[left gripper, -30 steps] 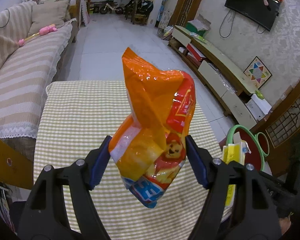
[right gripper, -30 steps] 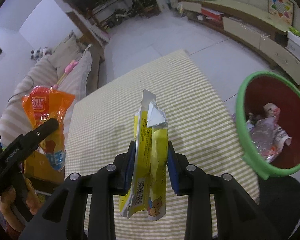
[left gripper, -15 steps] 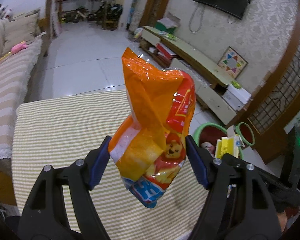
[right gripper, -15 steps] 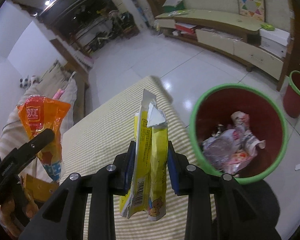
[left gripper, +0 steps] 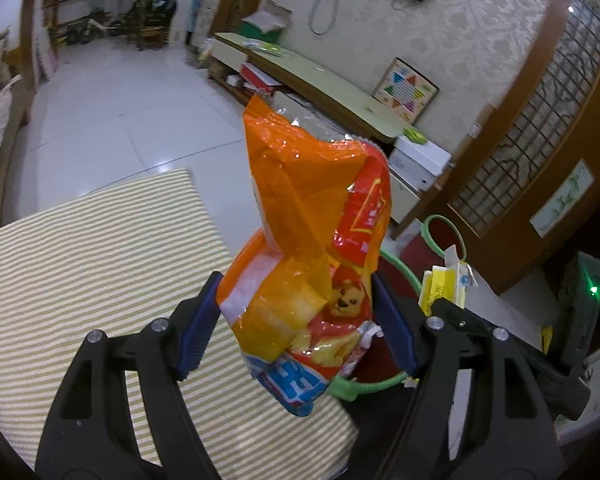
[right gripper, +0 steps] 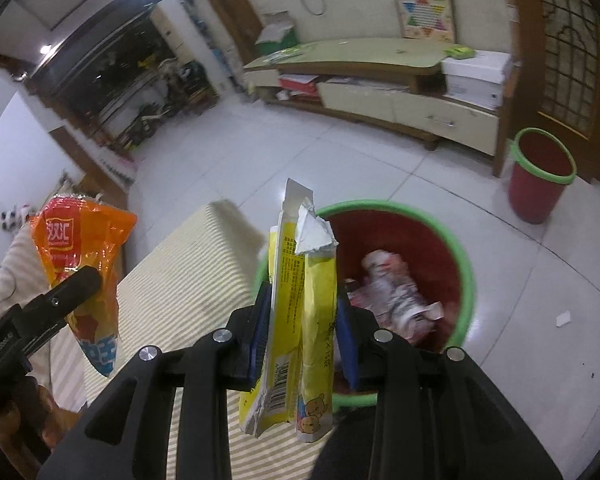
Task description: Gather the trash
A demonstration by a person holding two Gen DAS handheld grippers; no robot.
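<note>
Yellow wrapper (right gripper: pixel 304 320), torn, long axis upright: clamped flat between the pads of the right gripper (right gripper: pixel 304 328). Red bin with green rim (right gripper: pixel 466 272), trash already inside, lies at one o'clock from that gripper, just beyond the striped table edge (right gripper: pixel 188 280); right hand judged the nearer. Orange snack bag (left gripper: pixel 312 248), crumpled, upright: pinched in the left gripper (left gripper: pixel 296 320), with the same bin at four o'clock, mostly hidden behind the bag.
</note>
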